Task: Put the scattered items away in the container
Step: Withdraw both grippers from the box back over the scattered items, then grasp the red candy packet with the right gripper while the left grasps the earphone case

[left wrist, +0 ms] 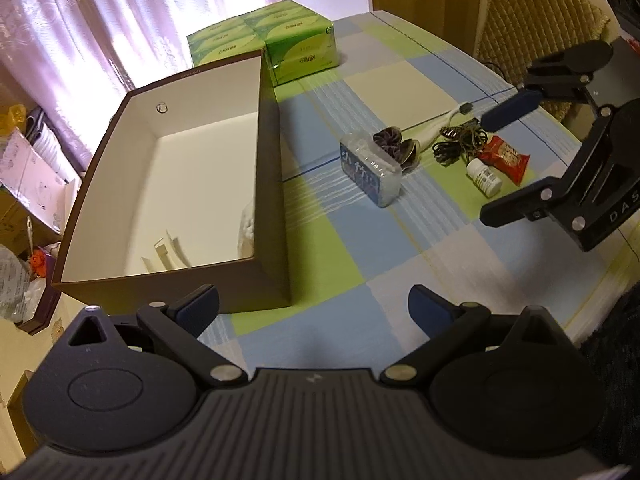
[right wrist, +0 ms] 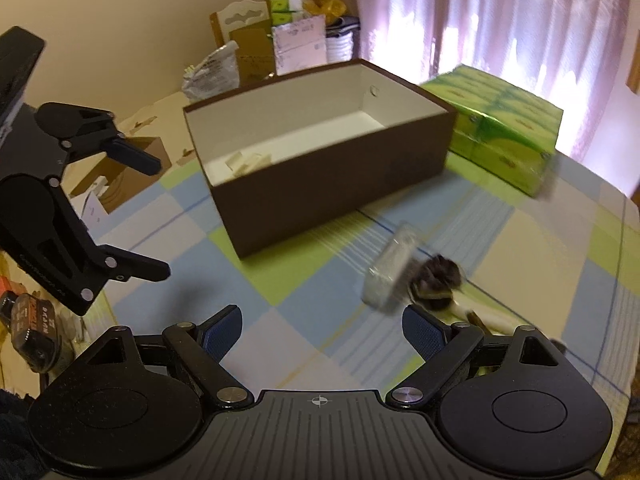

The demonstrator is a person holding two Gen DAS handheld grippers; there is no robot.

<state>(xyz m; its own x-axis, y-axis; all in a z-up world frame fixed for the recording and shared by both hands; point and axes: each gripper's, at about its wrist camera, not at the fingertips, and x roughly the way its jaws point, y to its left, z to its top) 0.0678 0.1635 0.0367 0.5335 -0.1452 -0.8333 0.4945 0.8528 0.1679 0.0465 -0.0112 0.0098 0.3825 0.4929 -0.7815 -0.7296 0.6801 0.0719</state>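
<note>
Brown box (left wrist: 272, 208) sits open on the checked tablecloth (left wrist: 360, 240), beside green tissue packs (left wrist: 296, 40). Left gripper (left wrist: 314, 308) and right gripper (right wrist: 322, 330) both gape wide, empty, near a clear packet (left wrist: 370, 172).

- brown box (left wrist: 276, 216), white inside
- green tissue packs (left wrist: 298, 54)
- tablecloth (left wrist: 360, 248) checked blue, green, cream
- red snack packet (left wrist: 506, 158)
- white bottle (left wrist: 484, 177)
- curtains (left wrist: 120, 12) pale purple, patterned
</note>
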